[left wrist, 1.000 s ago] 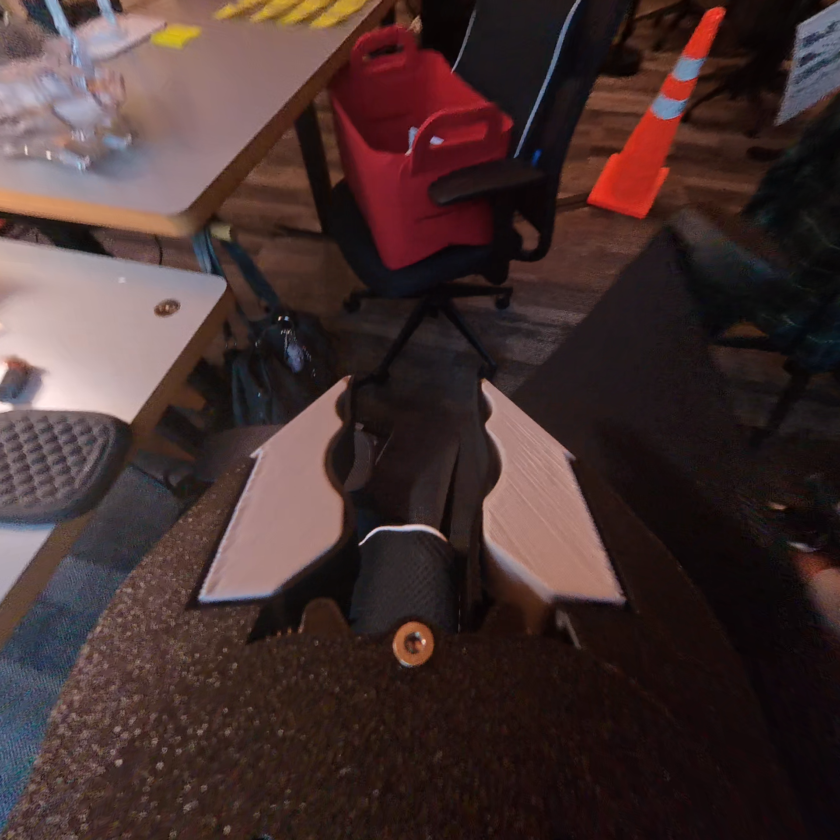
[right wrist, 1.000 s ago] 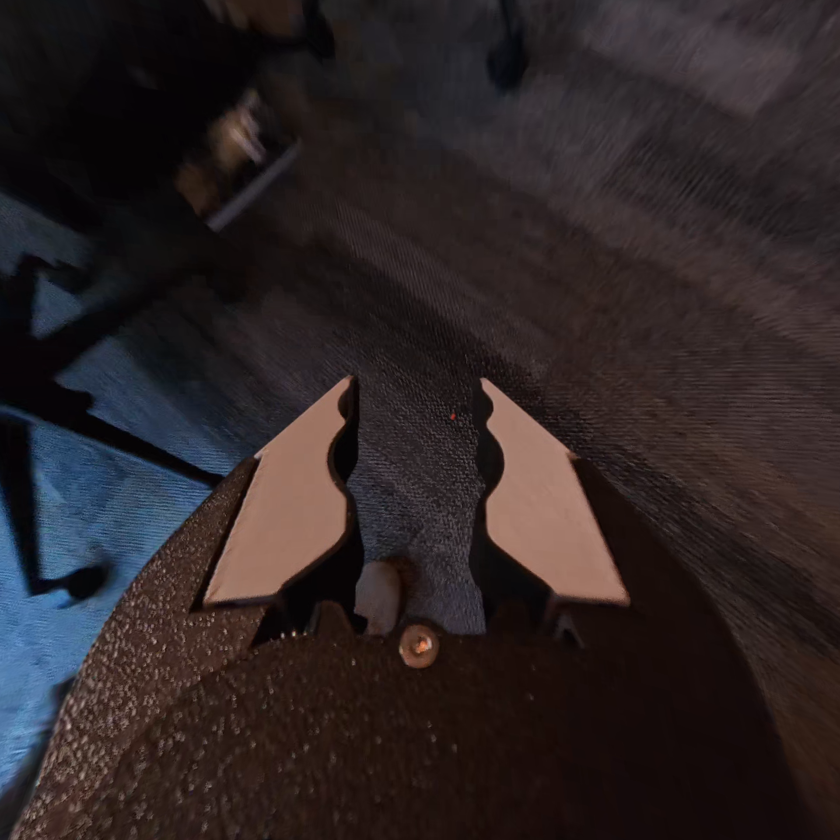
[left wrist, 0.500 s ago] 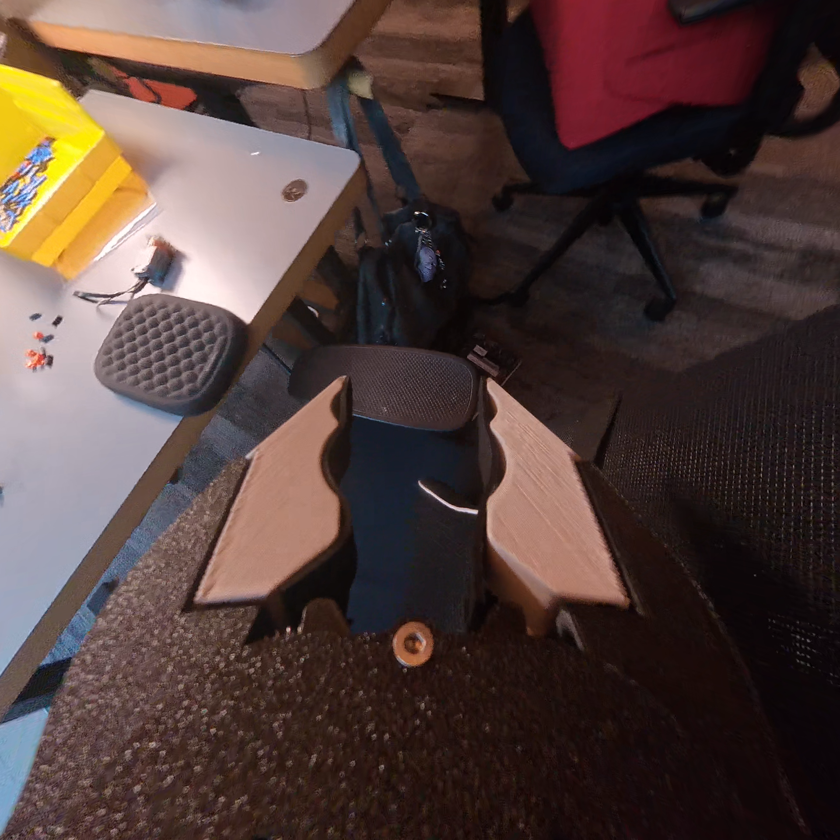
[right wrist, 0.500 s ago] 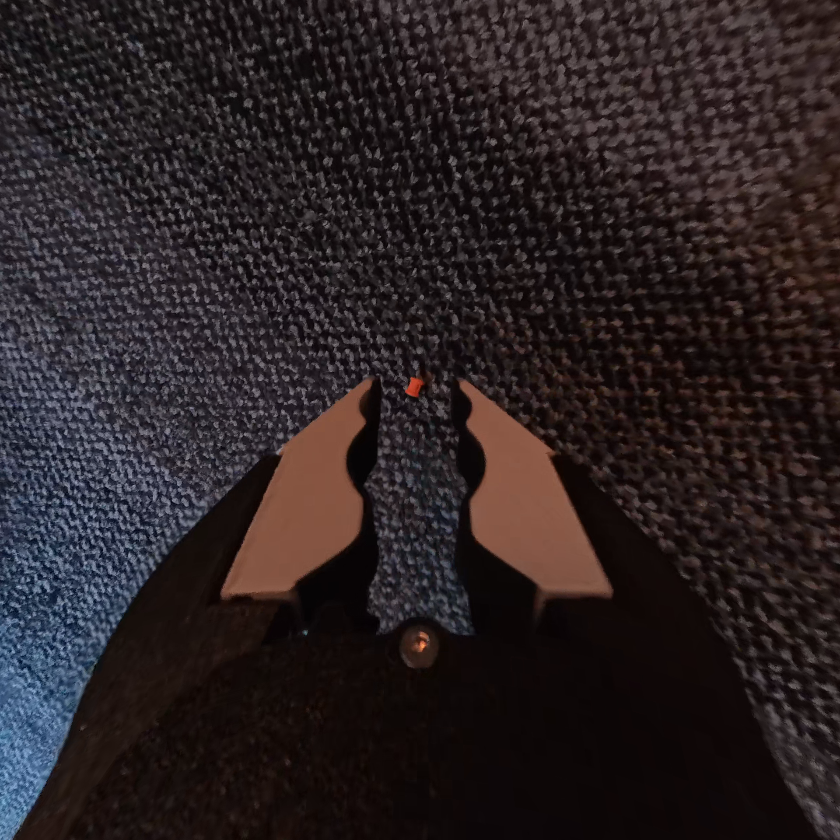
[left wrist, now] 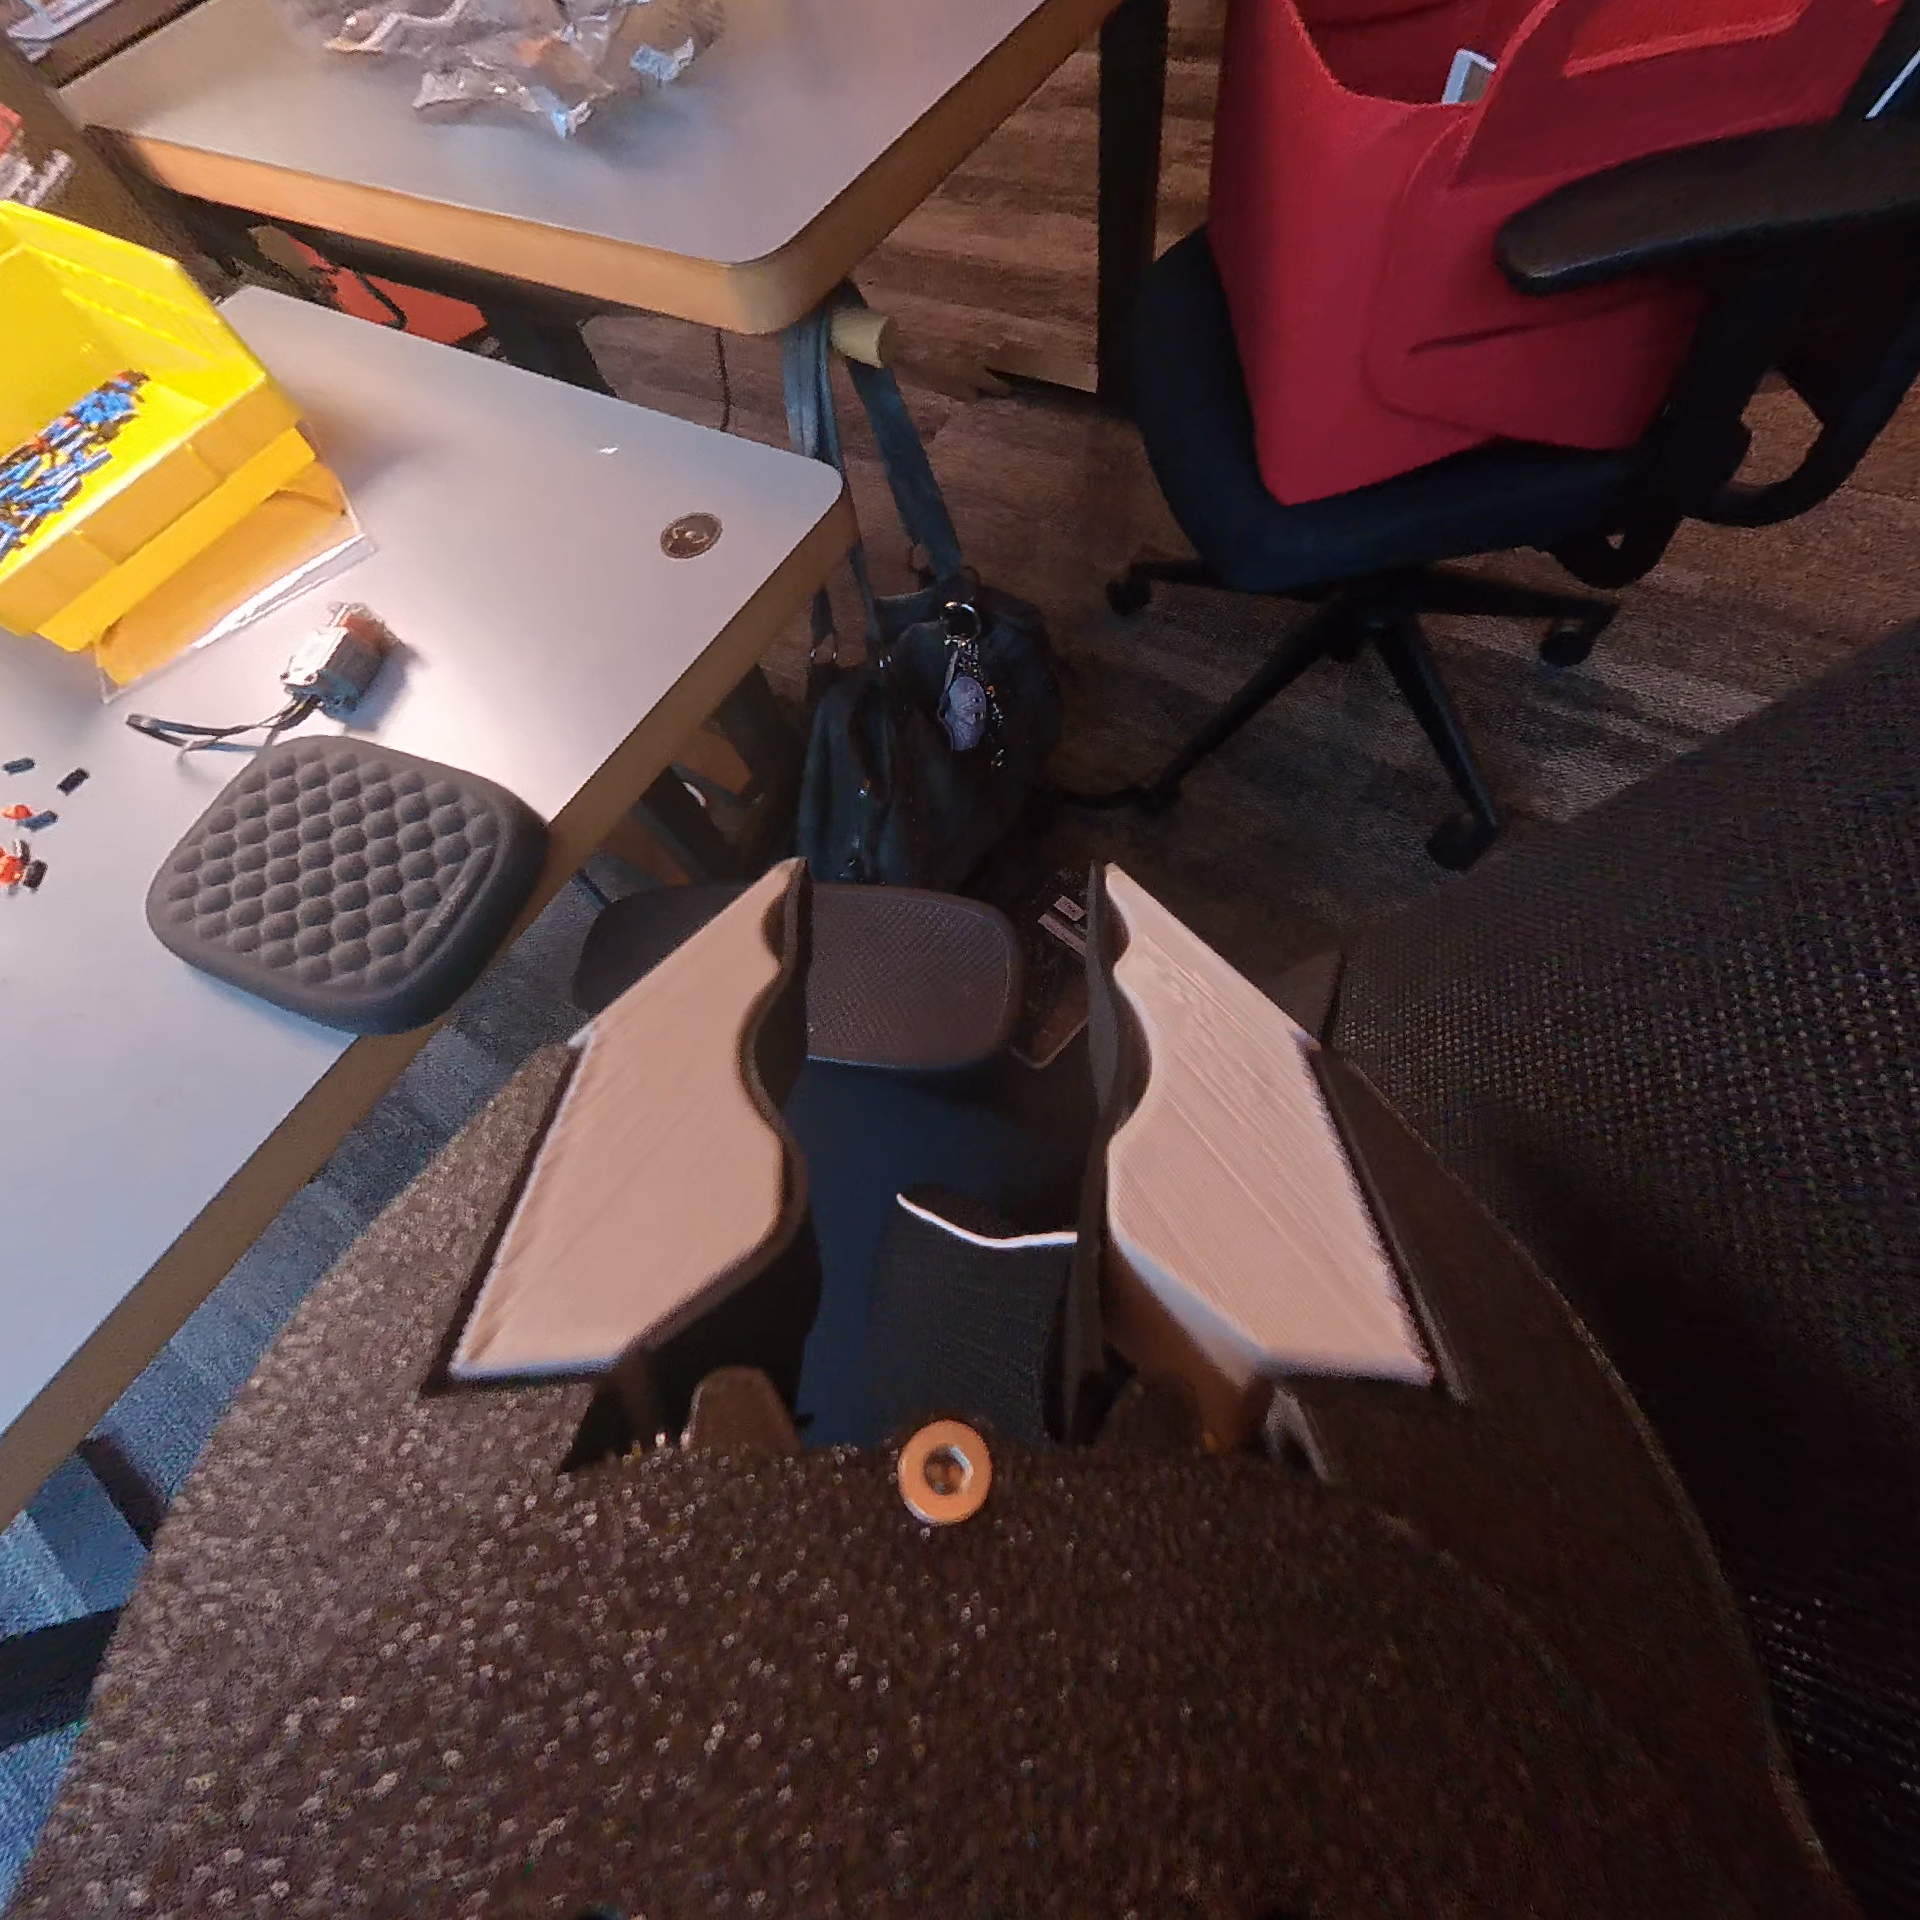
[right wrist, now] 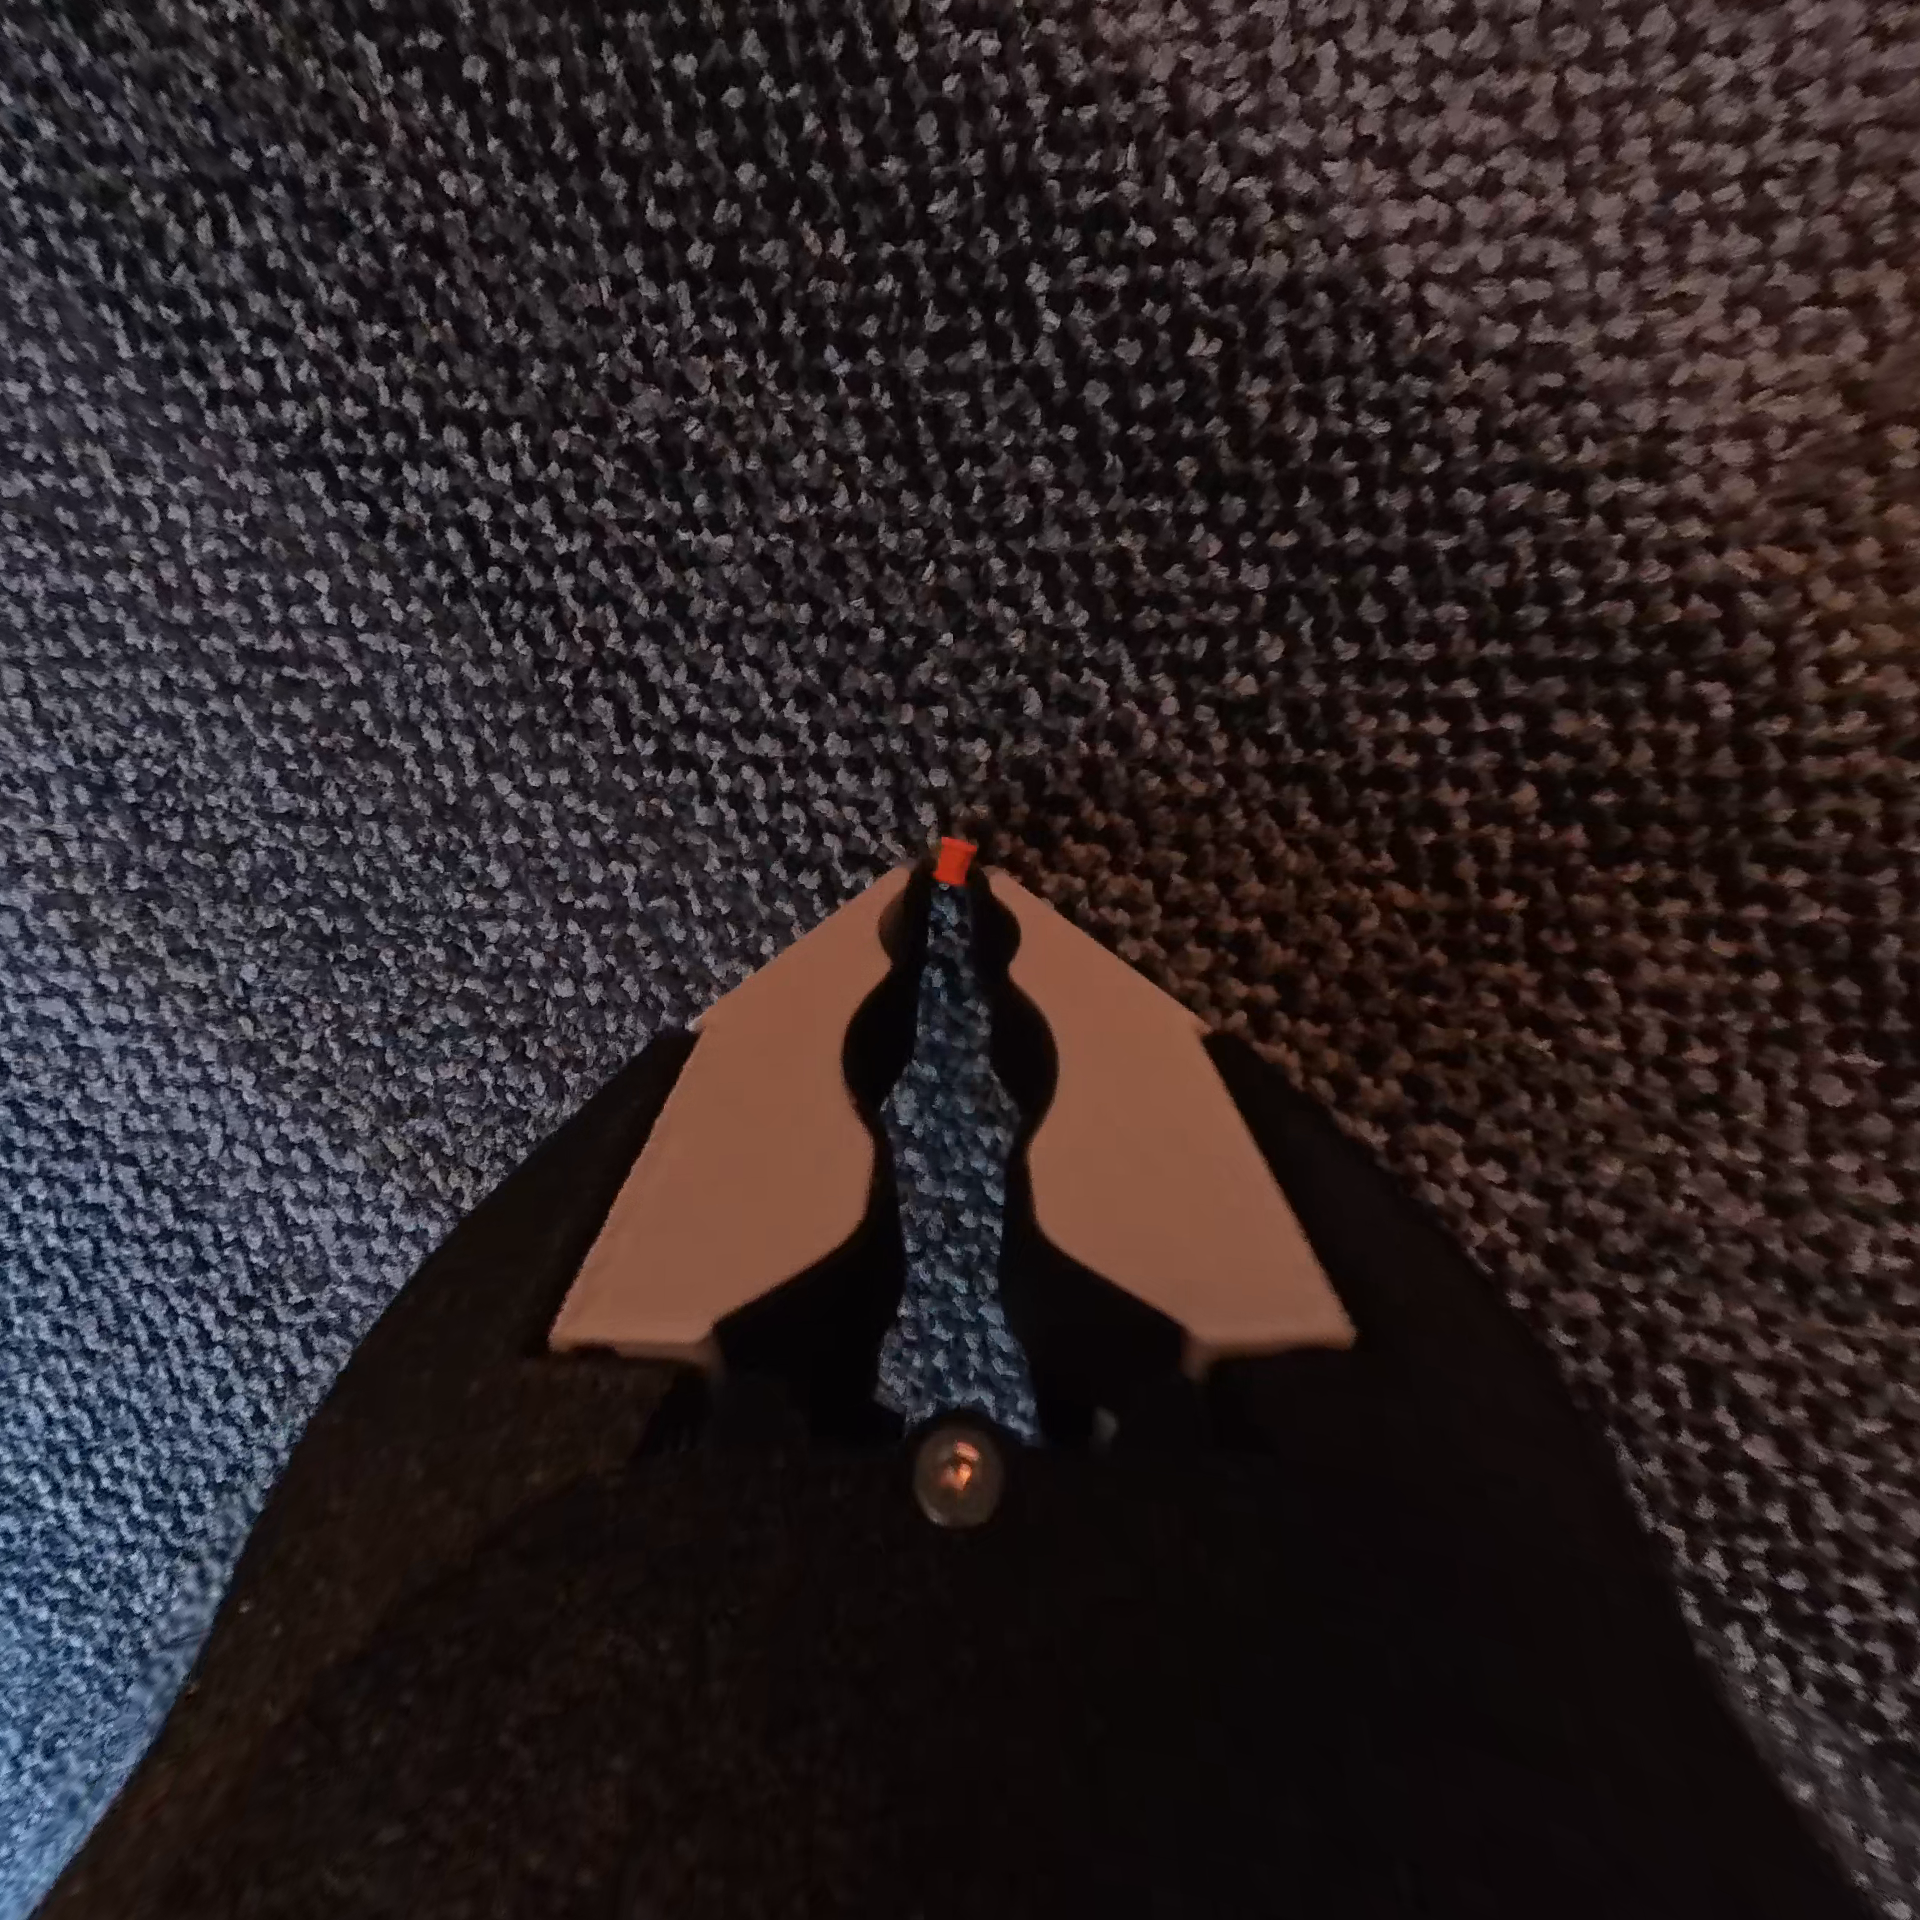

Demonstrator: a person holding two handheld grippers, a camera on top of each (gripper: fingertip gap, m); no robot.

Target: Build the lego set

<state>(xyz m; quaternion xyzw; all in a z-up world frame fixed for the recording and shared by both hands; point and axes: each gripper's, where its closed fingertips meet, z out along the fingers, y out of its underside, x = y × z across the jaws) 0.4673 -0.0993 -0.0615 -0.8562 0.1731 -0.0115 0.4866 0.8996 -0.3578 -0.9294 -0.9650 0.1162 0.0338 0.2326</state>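
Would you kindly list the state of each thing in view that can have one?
Right tongs: shut on the red piece, at the carpet.
Red piece: pinched at the fingertips.
Left tongs: open, empty, above the armrest.
Yellow box: open, on the near table.
Red bin: upright on the chair seat.
Black bag: hanging by its strap.

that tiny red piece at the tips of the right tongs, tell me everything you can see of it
The tiny red piece is a very small orange-red part, short and roughly cylindrical, with a smooth plastic look. It sits pinched between the very tips of the right tongs, which are closed on it, standing about upright in the picture. Only its top pokes out. Speckled dark blue-grey carpet lies close behind; contact with it cannot be told.
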